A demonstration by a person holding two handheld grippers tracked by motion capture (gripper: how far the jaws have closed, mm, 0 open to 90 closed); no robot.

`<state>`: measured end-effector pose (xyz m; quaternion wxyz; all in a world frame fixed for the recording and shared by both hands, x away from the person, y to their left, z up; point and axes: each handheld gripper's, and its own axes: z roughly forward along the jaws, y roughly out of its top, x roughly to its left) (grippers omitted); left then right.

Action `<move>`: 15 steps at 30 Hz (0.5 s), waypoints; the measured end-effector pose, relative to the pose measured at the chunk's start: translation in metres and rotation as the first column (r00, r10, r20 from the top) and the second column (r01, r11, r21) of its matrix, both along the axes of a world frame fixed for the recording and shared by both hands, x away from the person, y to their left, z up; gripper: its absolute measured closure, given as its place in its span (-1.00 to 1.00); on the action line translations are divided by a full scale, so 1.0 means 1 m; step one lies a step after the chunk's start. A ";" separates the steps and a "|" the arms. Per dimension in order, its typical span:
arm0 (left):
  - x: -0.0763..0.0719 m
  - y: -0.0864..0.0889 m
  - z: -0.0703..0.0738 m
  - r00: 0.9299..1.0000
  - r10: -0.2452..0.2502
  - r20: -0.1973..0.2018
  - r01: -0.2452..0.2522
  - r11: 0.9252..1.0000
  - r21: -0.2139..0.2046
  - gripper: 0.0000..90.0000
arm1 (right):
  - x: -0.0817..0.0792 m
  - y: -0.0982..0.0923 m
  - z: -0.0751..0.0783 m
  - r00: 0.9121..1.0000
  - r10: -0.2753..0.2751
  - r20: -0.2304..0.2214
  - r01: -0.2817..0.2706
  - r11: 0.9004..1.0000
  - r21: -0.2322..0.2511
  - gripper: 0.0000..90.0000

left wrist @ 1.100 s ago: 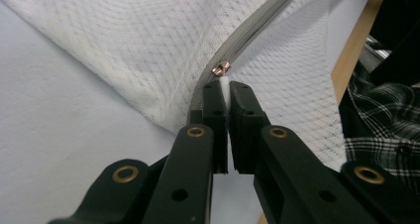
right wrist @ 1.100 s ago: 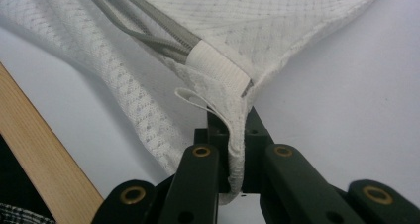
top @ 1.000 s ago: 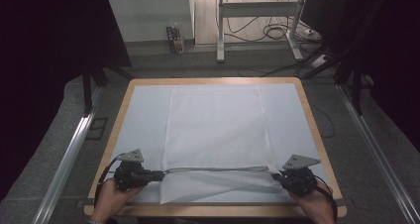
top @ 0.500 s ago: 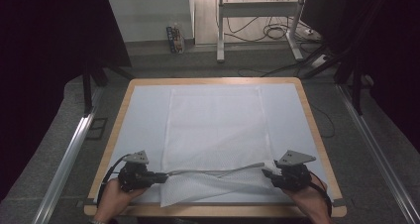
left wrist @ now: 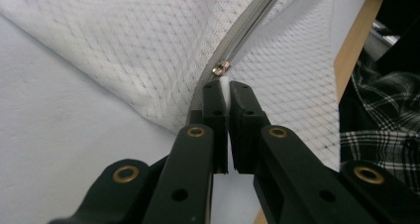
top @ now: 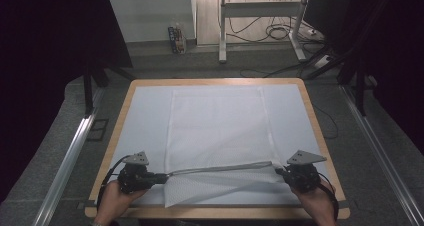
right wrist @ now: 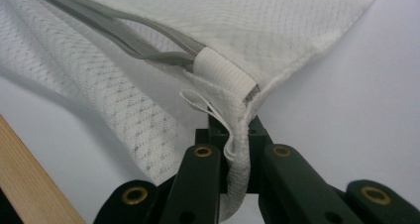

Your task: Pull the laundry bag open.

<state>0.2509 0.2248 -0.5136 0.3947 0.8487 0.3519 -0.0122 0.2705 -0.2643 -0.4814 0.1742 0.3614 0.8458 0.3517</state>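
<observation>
While a white mesh laundry bag (top: 217, 131) lies flat on the pale-covered, wood-rimmed worktop (top: 117, 131), its near edge is lifted. Left tool (top: 161, 176) pinches the white zipper pull (left wrist: 225, 87) at the bag's near-left corner, jaws pressed together. Grey zipper (top: 220, 169) runs taut between both tools. Right tool (top: 278, 171) clamps the bag's seamed near-right corner (right wrist: 237, 149), beside a ribbed white tab (right wrist: 220, 73).
</observation>
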 end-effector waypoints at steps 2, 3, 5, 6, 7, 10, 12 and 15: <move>0.000 -0.001 -0.001 1.000 -0.001 -0.003 0.001 1.000 0.024 0.94 | 0.001 -0.002 -0.001 1.000 -0.014 -0.005 0.014 1.000 -0.004 0.94; 0.000 -0.001 -0.002 1.000 -0.002 -0.006 0.002 1.000 0.031 0.94 | 0.001 -0.003 -0.001 1.000 -0.016 -0.013 0.016 1.000 0.000 0.94; 0.000 0.000 -0.002 1.000 0.001 -0.006 -0.001 1.000 0.026 0.94 | 0.001 -0.005 -0.003 0.999 -0.026 -0.021 0.026 1.000 -0.009 0.94; 0.000 0.001 -0.002 1.000 0.003 -0.003 -0.003 1.000 0.022 0.94 | 0.002 -0.005 -0.003 0.999 -0.027 -0.024 0.027 1.000 -0.004 0.94; 0.000 0.001 -0.002 1.000 0.006 -0.002 -0.006 1.000 0.021 0.94 | 0.002 -0.006 -0.003 0.999 -0.029 -0.025 0.029 1.000 -0.003 0.94; 0.000 0.004 -0.003 1.000 0.013 -0.012 -0.013 1.000 0.013 0.94 | 0.002 -0.007 -0.002 0.999 -0.044 -0.021 0.044 0.999 -0.015 0.94; -0.001 0.005 -0.003 1.000 0.013 -0.011 -0.012 1.000 0.014 0.94 | 0.002 -0.007 -0.004 0.999 -0.045 -0.028 0.045 0.999 -0.018 0.94; -0.001 0.006 -0.003 1.000 0.016 -0.012 -0.016 1.000 0.011 0.94 | 0.003 -0.008 -0.004 0.998 -0.046 -0.033 0.045 0.999 -0.019 0.94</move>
